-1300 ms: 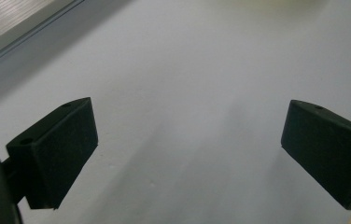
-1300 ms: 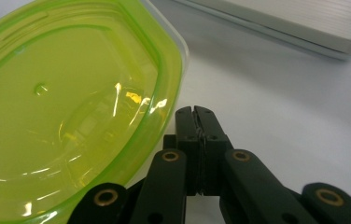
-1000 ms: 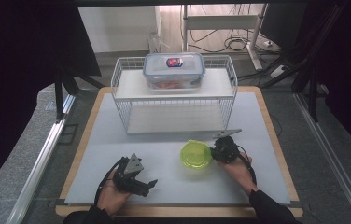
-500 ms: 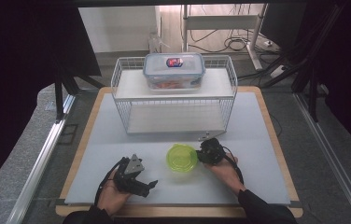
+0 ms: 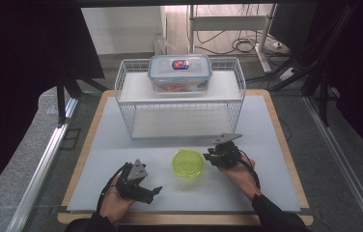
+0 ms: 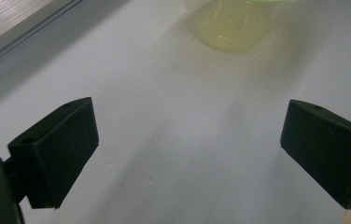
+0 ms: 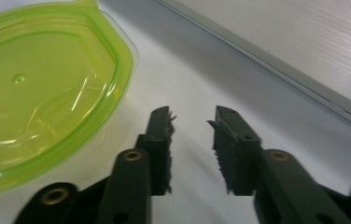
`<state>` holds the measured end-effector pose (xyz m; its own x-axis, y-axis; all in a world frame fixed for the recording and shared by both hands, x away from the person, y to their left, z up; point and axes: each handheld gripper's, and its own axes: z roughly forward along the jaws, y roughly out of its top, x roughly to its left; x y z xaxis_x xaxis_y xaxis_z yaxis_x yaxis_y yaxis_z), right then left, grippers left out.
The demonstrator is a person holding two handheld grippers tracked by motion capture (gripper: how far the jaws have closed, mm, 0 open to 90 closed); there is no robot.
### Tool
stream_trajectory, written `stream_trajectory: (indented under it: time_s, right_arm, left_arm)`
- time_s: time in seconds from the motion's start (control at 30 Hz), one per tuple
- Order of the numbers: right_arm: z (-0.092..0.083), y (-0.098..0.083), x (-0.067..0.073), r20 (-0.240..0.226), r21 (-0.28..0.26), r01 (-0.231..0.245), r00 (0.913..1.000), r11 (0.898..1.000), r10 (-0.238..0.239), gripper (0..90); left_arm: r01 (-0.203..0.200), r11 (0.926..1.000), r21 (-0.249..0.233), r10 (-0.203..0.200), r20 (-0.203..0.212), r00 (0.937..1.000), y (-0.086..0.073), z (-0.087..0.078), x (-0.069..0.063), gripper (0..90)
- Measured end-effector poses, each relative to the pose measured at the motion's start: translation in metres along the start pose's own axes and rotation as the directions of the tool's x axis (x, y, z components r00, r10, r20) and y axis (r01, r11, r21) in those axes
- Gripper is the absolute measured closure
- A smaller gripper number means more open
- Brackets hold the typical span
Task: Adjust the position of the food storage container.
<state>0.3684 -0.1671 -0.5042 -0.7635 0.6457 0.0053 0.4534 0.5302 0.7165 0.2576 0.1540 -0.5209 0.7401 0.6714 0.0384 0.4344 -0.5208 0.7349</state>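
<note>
1. Green and see-through, the lidded tub (image 5: 188, 163) sits on the white mat (image 5: 121, 145) near the person's edge, in front of the wire rack (image 5: 179, 104) and between the two grippers.
2. In the right gripper view the tub (image 7: 43, 88) lies to the left of the jaws, close beside them but apart from them; its green lid has a raised rim and a small tab at the far edge.
3. The right gripper (image 5: 212, 155) rests just to the right of the tub in the high view, held in the right hand (image 5: 240, 169), with its grey plate pointing towards the rack.
4. Its jaws have just been opening and now stand a little apart, with only bare mat between the pads; nothing is pinched.
5. The left gripper (image 5: 156, 192) lies low on the mat, left of and nearer than the tub, held in the left hand (image 5: 119, 195) and pointing to the right.
6. Its fingers (image 6: 57, 154) are spread wide with nothing between them; the left gripper view looks across bare mat to the tub (image 6: 234, 28), well ahead of the jaws.
7. On the rack's upper shelf stands a clear box (image 5: 180, 72) with a snap lid, a red and blue label on top and something orange inside.
8. The mat lies on a wooden board (image 5: 276, 116), whose edge shows around it.
</note>
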Motion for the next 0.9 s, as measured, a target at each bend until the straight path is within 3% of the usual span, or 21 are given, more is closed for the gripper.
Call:
stream_trajectory:
  time_s: [0.07, 0.43, 0.5, 0.77, 0.9]
  right_arm:
    - [-0.007, -0.001, -0.001, 0.013, -0.009, 0.006, 0.9999, 1.000, -0.005, 56.2]
    - [-0.023, -0.011, -0.003, 0.016, -0.014, 0.004, 0.9999, 1.000, -0.004, 32.4]
    - [-0.027, -0.014, -0.005, 0.008, -0.034, 0.004, 1.0000, 0.999, -0.003, 24.1]
    - [-0.029, -0.018, -0.010, -0.010, -0.046, -0.015, 0.9998, 0.999, 0.015, 14.0]
    - [-0.026, -0.018, -0.011, 0.001, -0.023, -0.037, 0.9993, 0.999, 0.037, 6.0]
  left_arm:
    - [0.000, 1.0000, 0.001, 0.000, 0.001, 1.0000, 0.000, 0.000, 0.000, 4.2]
    - [-0.008, 0.9999, 0.007, 0.008, -0.006, 1.0000, -0.001, 0.001, 0.001, 4.1]
    - [-0.009, 0.9999, 0.007, 0.009, -0.008, 0.9999, -0.002, 0.001, 0.001, 4.0]
    - [-0.008, 0.9999, 0.010, 0.009, -0.015, 0.9999, -0.002, 0.002, 0.000, 3.9]
    - [-0.009, 0.9999, 0.011, 0.009, -0.014, 0.9999, -0.001, 0.003, 0.000, 3.9]
